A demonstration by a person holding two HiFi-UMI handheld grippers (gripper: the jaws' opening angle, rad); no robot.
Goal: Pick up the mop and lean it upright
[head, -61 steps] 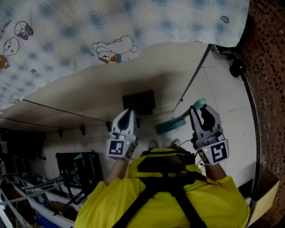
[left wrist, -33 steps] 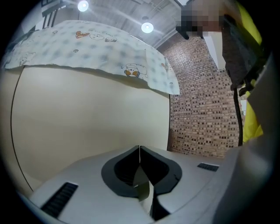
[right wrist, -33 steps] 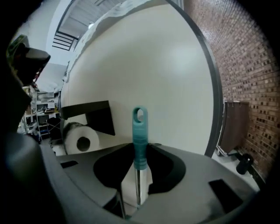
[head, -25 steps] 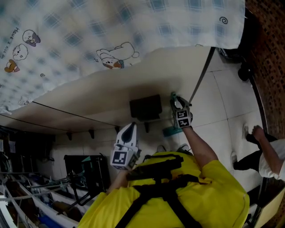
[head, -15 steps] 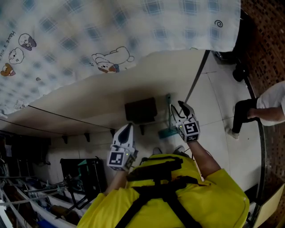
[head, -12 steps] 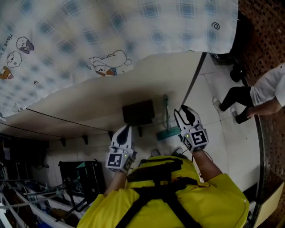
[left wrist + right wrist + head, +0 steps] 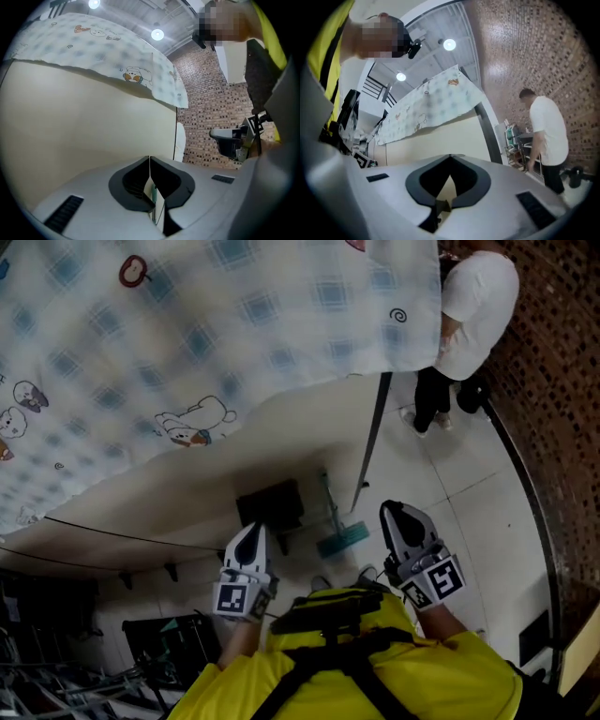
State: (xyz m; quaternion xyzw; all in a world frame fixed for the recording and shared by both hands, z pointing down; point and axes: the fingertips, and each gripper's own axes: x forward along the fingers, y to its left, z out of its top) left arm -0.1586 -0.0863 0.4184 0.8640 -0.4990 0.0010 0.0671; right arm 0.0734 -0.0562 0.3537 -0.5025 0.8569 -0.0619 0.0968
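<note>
The mop stands upright, its thin handle [image 7: 327, 498] leaning on the beige panel [image 7: 169, 484] and its teal head [image 7: 339, 539] on the floor. My left gripper [image 7: 251, 530] hangs shut to the left of the mop, apart from it. My right gripper [image 7: 392, 510] is to the mop's right, also apart from it, shut and empty. In the left gripper view the jaws [image 7: 150, 159] meet tip to tip, and a teal sliver [image 7: 153, 193] shows through the slit. In the right gripper view the jaws [image 7: 451, 158] are shut with nothing between them.
A checked cloth with cartoon prints [image 7: 187, 334] hangs over the beige panel. A dark post [image 7: 372, 442] rises just right of the mop, and a black box [image 7: 270, 507] sits left of it. A person in white [image 7: 473, 306] stands at the brick wall [image 7: 553, 418] on the tiled floor [image 7: 450, 493].
My right gripper drew back from the mop handle toward me and its jaws closed empty. The mop stays leaning on the panel. The person in white walked from the right edge to the upper right.
</note>
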